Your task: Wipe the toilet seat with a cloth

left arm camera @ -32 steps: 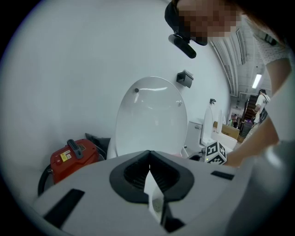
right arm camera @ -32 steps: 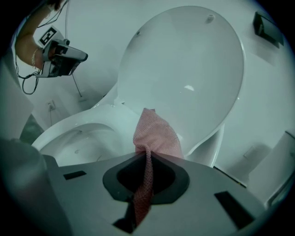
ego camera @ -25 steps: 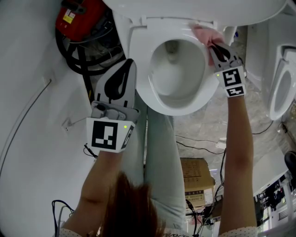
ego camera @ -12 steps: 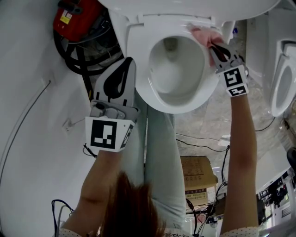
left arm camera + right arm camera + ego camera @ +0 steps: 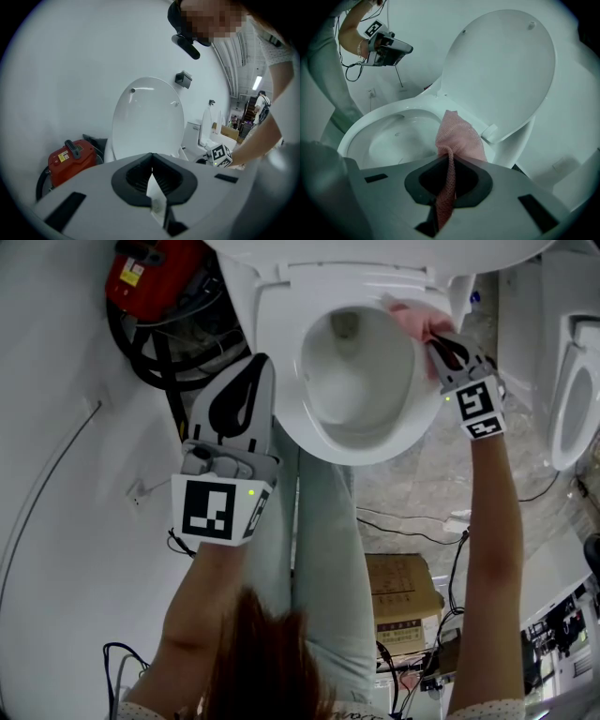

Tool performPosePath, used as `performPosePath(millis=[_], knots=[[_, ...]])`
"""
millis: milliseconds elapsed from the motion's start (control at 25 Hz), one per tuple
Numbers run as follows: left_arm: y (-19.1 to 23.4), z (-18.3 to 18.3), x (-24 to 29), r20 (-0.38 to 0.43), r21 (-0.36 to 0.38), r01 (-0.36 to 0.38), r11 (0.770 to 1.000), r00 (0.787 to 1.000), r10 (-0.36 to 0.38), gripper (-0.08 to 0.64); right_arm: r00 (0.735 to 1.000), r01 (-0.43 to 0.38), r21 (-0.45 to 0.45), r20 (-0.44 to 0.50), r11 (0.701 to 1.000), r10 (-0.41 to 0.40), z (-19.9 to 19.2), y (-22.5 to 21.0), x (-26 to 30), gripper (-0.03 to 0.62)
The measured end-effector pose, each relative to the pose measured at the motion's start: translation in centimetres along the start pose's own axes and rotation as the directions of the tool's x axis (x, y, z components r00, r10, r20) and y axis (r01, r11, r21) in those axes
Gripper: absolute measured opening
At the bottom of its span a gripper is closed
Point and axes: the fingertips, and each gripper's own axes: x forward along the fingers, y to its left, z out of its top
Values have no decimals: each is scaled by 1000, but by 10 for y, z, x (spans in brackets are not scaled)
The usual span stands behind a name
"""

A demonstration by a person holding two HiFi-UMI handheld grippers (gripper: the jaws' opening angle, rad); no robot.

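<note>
A white toilet with its seat [image 5: 281, 343] down and its lid [image 5: 501, 61] raised fills the top of the head view. A pink cloth [image 5: 410, 317] [image 5: 457, 138] lies on the seat's far right part, near the hinge. My right gripper [image 5: 433, 334] [image 5: 449, 157] is shut on the pink cloth, which hangs through its jaws. My left gripper [image 5: 255, 367] [image 5: 152, 168] is shut with nothing in it and hovers beside the seat's left edge, apart from it.
A red machine [image 5: 150, 276] with black hoses [image 5: 141, 343] stands by the wall left of the toilet. A second white toilet [image 5: 572, 390] stands at the right. A cardboard box [image 5: 398, 601] and cables lie on the floor behind the person's legs.
My right gripper has pushed the pink cloth a little farther along the right side of the seat toward the hinge. The left gripper has barely moved.
</note>
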Motion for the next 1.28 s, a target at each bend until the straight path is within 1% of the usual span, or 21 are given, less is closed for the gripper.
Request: performPosePath(millis=[520,1040,1280], knots=[[-5,-2,-9,2,1,2,1000,1000,-2,2,998,-53,-5,-27,999,53,-17,23,-12,25],[-9,-7,-12,-7,6,12,1000,1000,-12,2,996,-82,9,-44,997,83,-27,39,-21,25],[-9,-8,-12,-13,7,16,1000,1000,-16,2,995,-82,24,-55,996,83,-31,46,-24,25]])
